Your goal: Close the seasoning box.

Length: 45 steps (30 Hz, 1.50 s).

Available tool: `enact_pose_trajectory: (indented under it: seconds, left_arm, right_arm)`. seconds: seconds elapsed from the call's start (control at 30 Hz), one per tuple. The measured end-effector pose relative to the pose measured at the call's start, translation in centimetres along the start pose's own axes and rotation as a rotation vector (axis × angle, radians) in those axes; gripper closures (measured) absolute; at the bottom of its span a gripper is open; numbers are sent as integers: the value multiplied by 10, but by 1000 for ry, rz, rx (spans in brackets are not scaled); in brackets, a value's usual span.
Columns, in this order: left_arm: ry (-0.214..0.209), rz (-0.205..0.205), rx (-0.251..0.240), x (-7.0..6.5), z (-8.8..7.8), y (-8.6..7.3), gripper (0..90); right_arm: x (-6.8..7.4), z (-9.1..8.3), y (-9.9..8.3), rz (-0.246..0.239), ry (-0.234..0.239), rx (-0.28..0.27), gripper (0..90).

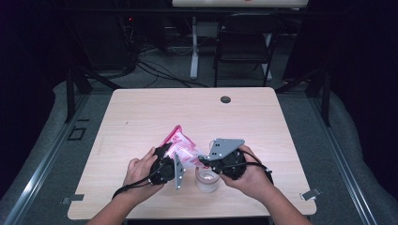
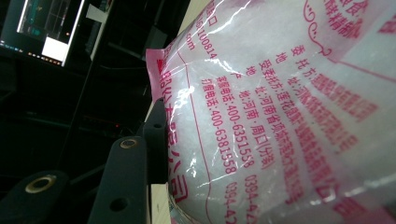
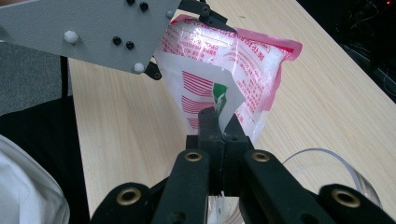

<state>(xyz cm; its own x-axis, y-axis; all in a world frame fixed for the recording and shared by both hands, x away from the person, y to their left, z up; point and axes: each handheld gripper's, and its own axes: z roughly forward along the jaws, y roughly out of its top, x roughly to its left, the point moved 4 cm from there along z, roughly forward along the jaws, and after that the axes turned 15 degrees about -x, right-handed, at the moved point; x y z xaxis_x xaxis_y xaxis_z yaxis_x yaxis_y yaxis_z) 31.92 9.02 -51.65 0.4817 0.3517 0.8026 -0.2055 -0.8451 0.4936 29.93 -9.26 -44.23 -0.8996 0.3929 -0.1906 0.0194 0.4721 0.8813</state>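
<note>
- Nearest the person, a clear round plastic cup (image 1: 207, 180) stands on the pale wood-grain table (image 1: 141, 112), just below the two grippers.
- Above the cup, the right gripper (image 3: 218, 122) has its black jaws pressed together on a thin corner of the glossy pink-and-white bag (image 1: 179, 143).
- Left of the cup, the left gripper (image 1: 170, 159) clamps the bag's plump body, jaws about half apart.
- The left gripper view shows crinkled film, red print and white grains inside.
- Beyond the cup, a dark round grommet (image 1: 225, 99) sits near the table's far edge.
</note>
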Motion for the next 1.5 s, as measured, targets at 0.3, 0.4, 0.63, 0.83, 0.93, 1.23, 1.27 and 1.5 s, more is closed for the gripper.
enact_pose_trajectory:
  seconds: [0.3, 0.4, 0.63, 0.83, 0.93, 1.23, 1.27, 1.5]
  left_arm:
    - [18, 35, 9, 2, -2, 2, 554]
    - [25, 51, 9, 2, -2, 3, 554]
    - [33, 82, 9, 3, -4, 4, 554]
    - [40, 98, 8, 5, -6, 5, 554]
    - [48, 114, 5, 6, -6, 5, 554]
    - [60, 150, 6, 7, -9, 8, 554]
    - [58, 149, 5, 7, -9, 8, 554]
    - [70, 173, 1, 8, -10, 10, 555]
  right_arm:
    - [0, -1, -1, 1, -1, -2, 900]
    - [0, -1, -1, 4, -2, -4, 900]
    - [0, -1, -2, 6, -3, -9, 900]
    - [1, -2, -2, 4, -3, -15, 900]
    - [1, -2, -1, 5, -4, -18, 900]
    - [1, -3, -1, 2, -5, -16, 900]
    - [1, -3, -1, 1, -3, -15, 900]
    - [1, -4, -2, 10, -3, -20, 900]
